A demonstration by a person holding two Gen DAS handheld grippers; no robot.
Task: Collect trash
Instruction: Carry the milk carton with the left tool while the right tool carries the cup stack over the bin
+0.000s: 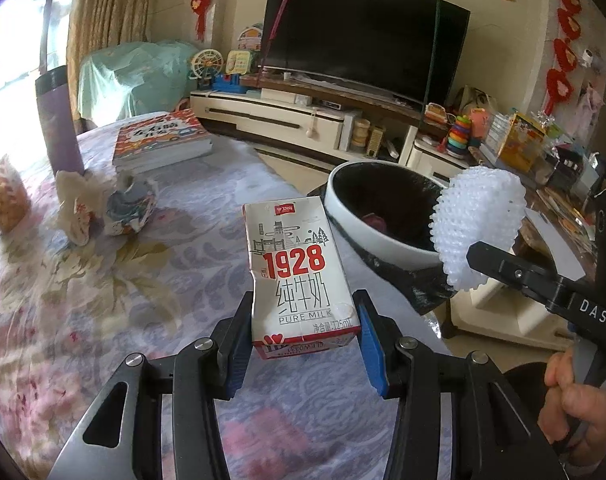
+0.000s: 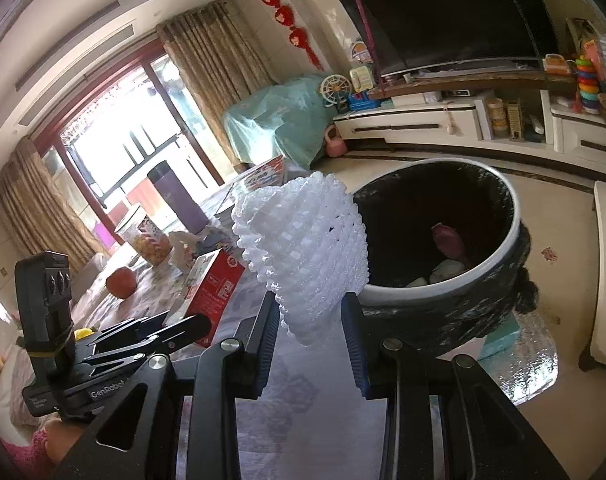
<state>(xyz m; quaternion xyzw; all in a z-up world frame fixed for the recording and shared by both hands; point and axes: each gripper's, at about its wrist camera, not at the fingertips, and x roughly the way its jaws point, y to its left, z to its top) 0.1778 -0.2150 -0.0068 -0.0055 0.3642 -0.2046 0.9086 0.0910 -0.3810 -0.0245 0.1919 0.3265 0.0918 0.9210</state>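
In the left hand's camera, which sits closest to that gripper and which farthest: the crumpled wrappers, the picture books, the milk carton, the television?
1. Milk carton: clamped between the left gripper fingers.
2. Crumpled wrappers: on the table, up and left.
3. Picture books: stacked at the table's far end.
4. Television: across the room, by the wall.

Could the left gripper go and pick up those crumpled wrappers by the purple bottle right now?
Probably not as it stands. The left gripper is shut on the milk carton, so its jaws are full. The crumpled wrappers lie uncovered on the table with nothing in front; the carton would have to be dropped first.
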